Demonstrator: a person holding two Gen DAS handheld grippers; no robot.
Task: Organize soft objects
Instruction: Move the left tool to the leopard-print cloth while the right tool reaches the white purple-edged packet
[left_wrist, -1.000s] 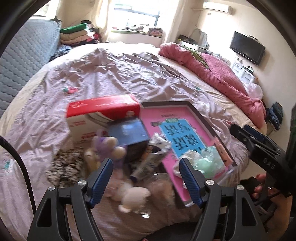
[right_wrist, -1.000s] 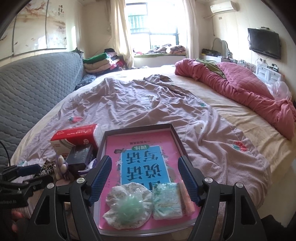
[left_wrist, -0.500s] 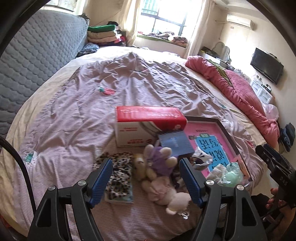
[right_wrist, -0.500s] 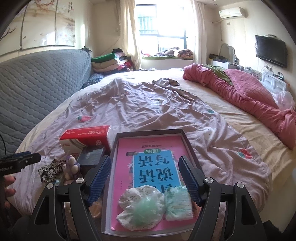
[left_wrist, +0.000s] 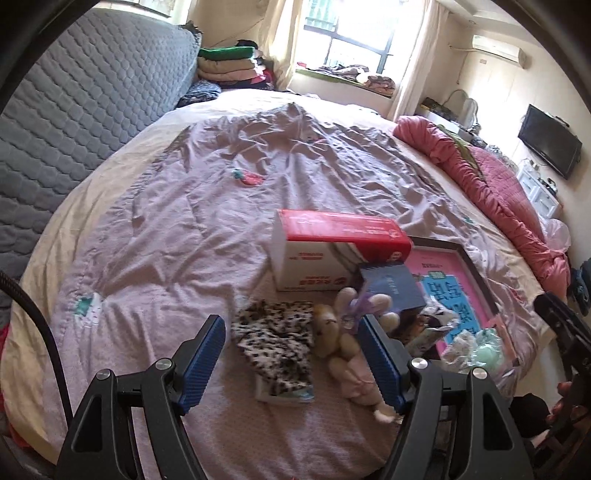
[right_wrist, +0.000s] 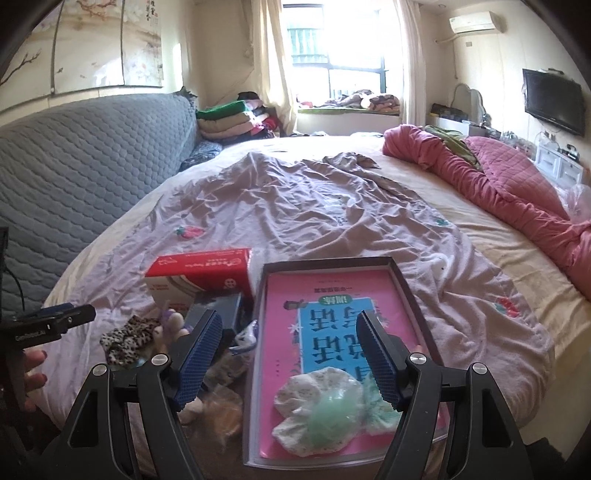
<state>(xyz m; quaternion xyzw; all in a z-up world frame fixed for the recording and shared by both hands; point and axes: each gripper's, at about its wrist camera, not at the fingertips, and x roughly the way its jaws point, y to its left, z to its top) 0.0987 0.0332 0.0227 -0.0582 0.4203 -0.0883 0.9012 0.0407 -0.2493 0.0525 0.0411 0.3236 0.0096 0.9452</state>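
Observation:
My left gripper (left_wrist: 293, 360) is open and empty, hovering above a leopard-print cloth (left_wrist: 277, 345) on the bed. A small plush toy (left_wrist: 341, 332) with purple and pink parts lies just right of it, by my right finger. My right gripper (right_wrist: 291, 356) is open and empty above a dark tray (right_wrist: 402, 280) with a pink book lining it. A soft white-and-green bundle (right_wrist: 321, 415) and a pale green packet (right_wrist: 382, 413) lie in the tray's near end. The cloth (right_wrist: 127, 339) and toy (right_wrist: 171, 323) also show in the right wrist view.
A red and white tissue box (left_wrist: 332, 254) and a dark blue box (left_wrist: 393, 286) sit behind the toy. Crinkly packets (left_wrist: 428, 332) lie beside the tray. A pink quilt (right_wrist: 517, 192) runs along the bed's right side. A grey padded headboard (left_wrist: 74, 122) is at left.
My left gripper has swung left, from over the tray edge and toy to over the leopard-print cloth. My right gripper has drawn back and risen slightly over the tray. Both stay open.

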